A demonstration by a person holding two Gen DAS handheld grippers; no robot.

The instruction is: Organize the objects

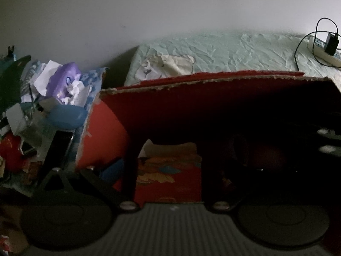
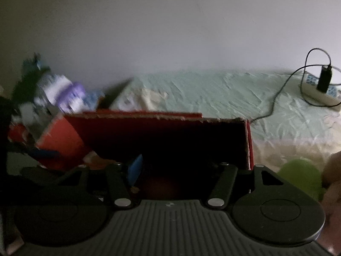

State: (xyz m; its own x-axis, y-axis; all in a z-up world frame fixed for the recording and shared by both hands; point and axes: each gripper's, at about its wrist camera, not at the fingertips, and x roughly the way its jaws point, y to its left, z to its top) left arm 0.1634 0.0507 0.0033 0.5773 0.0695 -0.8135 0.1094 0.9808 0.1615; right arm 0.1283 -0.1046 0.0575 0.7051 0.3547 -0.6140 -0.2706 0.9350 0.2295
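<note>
One red cardboard box (image 1: 149, 115), one white power strip (image 2: 319, 96), one black charger (image 2: 324, 79), one green ball (image 2: 300, 175)

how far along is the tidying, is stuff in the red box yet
Done: the red box already holds some things, a printed item on its floor and a blue one near the front. In hand: both grippers point into the box; the dark interior hides whether either holds anything. Left: a cluttered pile sits outside the box on its left, and a green object lies on the bed to its right.
</note>
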